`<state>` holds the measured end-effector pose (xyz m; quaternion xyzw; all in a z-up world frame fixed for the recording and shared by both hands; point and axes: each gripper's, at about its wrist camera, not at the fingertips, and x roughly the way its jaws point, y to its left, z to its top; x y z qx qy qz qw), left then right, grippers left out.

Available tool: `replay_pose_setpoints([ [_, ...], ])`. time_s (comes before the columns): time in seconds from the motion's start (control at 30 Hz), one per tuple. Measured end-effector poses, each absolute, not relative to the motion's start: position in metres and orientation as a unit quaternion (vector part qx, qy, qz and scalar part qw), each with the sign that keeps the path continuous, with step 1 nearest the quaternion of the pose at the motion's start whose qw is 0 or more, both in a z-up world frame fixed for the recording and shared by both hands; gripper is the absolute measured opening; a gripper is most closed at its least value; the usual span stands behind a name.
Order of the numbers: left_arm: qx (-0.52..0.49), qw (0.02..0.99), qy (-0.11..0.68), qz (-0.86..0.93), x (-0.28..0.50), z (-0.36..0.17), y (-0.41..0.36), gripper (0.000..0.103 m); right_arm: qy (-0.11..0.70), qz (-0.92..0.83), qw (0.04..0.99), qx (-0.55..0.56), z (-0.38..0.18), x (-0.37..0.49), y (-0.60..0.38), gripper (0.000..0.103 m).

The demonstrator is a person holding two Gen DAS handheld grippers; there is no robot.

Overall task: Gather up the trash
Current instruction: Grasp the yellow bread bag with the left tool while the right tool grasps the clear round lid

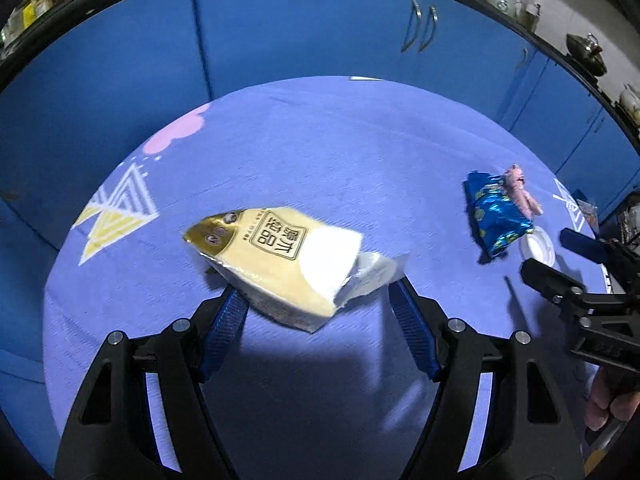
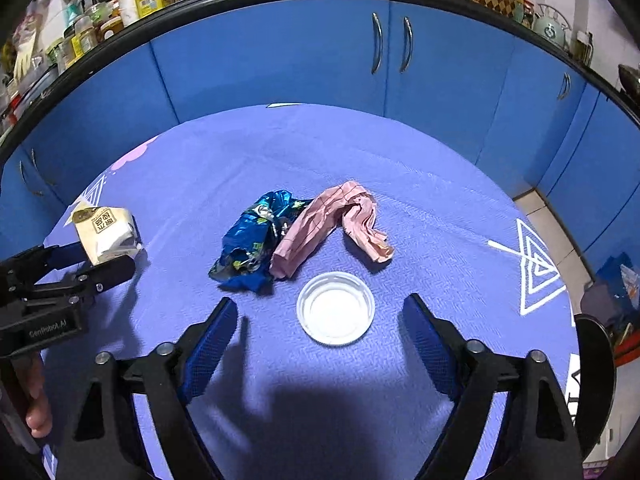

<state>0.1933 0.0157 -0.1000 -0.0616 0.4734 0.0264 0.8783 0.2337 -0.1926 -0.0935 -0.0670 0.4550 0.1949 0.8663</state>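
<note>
The left gripper (image 1: 318, 296) stands spread wide over the purple tablecloth (image 1: 320, 152), its two blue pads either side of a torn tissue pack (image 1: 280, 256) with a gold and cream wrapper. The pack's near end lies between the fingertips, but neither pad seems to press on it: the left pad looks tucked just under the pack's edge at about 7 o'clock of it, while the right pad sits just beside the loose torn flap at 4 o'clock. Nothing is pinched yet.

The right gripper (image 2: 320, 312) is likewise spread and empty. A shallow clear plastic lid (image 2: 335, 307) lies on the cloth between its fingertips, with open cloth showing on both sides. Beyond the lid, at 11 o'clock, lies a crumpled blue foil wrapper (image 2: 248, 244), and touching that, at 12 o'clock, a crumpled pink paper (image 2: 340, 224). The three pieces sit close together; the tissue pack lies well apart, at 9 o'clock in the right wrist view.

The step in hand looks like a double pick-up. For the left, the pack is soft and lies askew to the jaws, so the grip would do best across the firm body of the pack, not on the limp flap, which would likely slip out. For the right, the lid is low and flat; the fingertips need to reach right down to the cloth and close on its rim squarely, or it may skid away or flip.
</note>
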Motion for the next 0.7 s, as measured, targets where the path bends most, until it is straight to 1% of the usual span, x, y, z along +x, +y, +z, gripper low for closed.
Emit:
replay_pose_setpoints([
  [0.03, -0.060, 0.879, 0.473, 0.021, 0.195, -0.100, 0.012, 0.062, 0.458, 0.195, 0.865, -0.068, -0.095, 0.237, -0.192, 0.064],
  [0.07, -0.057, 0.879, 0.473, 0.016, 0.197, -0.099, 0.007, 0.059, 0.461, 0.196, 0.862, -0.069, -0.097, 0.238, -0.192, 0.054],
  [0.1, -0.055, 0.879, 0.473, 0.012, 0.197, -0.098, 0.004, 0.054, 0.465, 0.198, 0.860, -0.072, -0.100, 0.238, -0.191, 0.053],
  [0.13, -0.053, 0.879, 0.474, 0.006, 0.198, -0.097, 0.000, 0.049, 0.459, 0.198, 0.862, -0.080, -0.100, 0.236, -0.190, 0.048],
  [0.17, -0.051, 0.879, 0.475, -0.003, 0.200, -0.097, -0.005, 0.045, 0.456, 0.198, 0.863, -0.085, -0.100, 0.235, -0.190, 0.040],
  [0.2, -0.048, 0.878, 0.476, -0.012, 0.201, -0.097, -0.009, 0.039, 0.456, 0.200, 0.863, -0.085, -0.100, 0.235, -0.190, 0.039],
  [0.27, -0.043, 0.878, 0.477, -0.022, 0.201, -0.096, -0.019, 0.038, 0.455, 0.203, 0.863, -0.078, -0.099, 0.235, -0.193, 0.039],
  [0.33, -0.040, 0.879, 0.474, -0.029, 0.202, -0.094, -0.025, 0.029, 0.451, 0.201, 0.866, -0.082, -0.097, 0.233, -0.195, 0.039],
  [0.4, -0.040, 0.881, 0.469, -0.040, 0.201, -0.091, -0.030, 0.026, 0.446, 0.200, 0.869, -0.081, -0.094, 0.230, -0.198, 0.039],
  [0.6, -0.062, 0.887, 0.453, -0.059, 0.196, -0.075, -0.031, 0.012, 0.439, 0.199, 0.873, -0.073, -0.084, 0.222, -0.210, 0.039],
  [0.7, -0.066, 0.892, 0.443, -0.064, 0.190, -0.067, -0.032, 0.010, 0.434, 0.199, 0.876, -0.070, -0.079, 0.216, -0.213, 0.039],
])
